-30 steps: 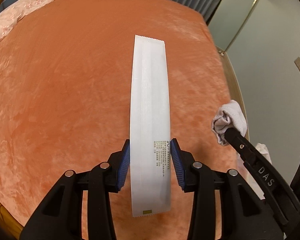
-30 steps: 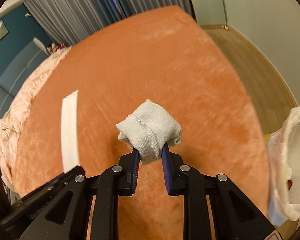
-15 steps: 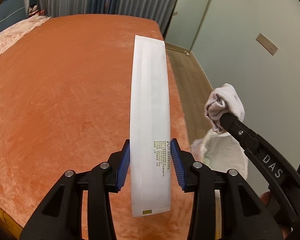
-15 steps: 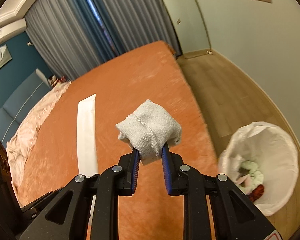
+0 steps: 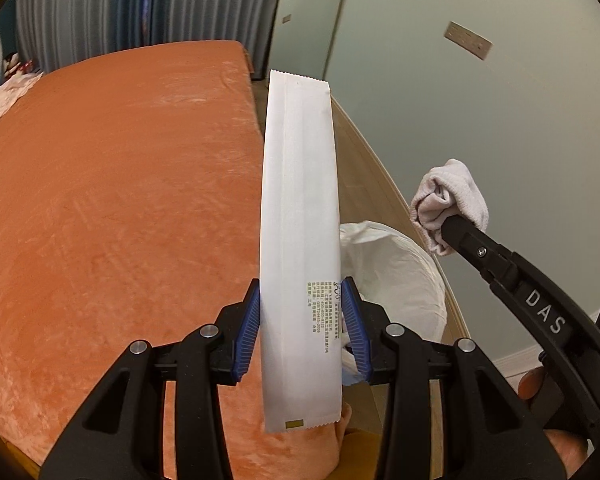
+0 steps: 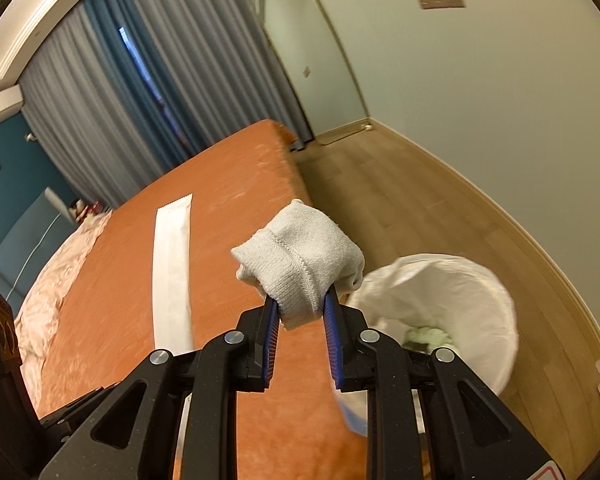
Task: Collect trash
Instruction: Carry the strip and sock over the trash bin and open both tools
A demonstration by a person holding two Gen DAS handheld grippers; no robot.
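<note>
— Where now, the trash?
— In the air, both pieces. Long white wrapper (image 5: 300, 248) pinched near its lower end by the left gripper (image 5: 302, 322), blue pads against both edges. Rolled white sock (image 6: 300, 260) clamped in the right gripper (image 6: 300, 320), pads pressed into the cloth.
— And the bin?
— White-lined trash bin (image 6: 440, 304) on the wooden floor (image 6: 400, 200), just beside the corner of the orange bed (image 5: 108, 200). Something pale green already inside, so probably partly filled.
— How far, then?
— Picking up finished for these two, judging by the grips. Dropping not yet done. Bed cover bare of other litter, as far as visible; only a pink blanket (image 6: 60, 280) at the far side.
— Any difference between the views?
— Yes. Right wrist view: open mouth of the bin and its contents. Left wrist view: only part of the liner behind the wrapper, but printed text on the wrapper readable as small lines, and the right gripper seen from the side with the sock at its tip.
</note>
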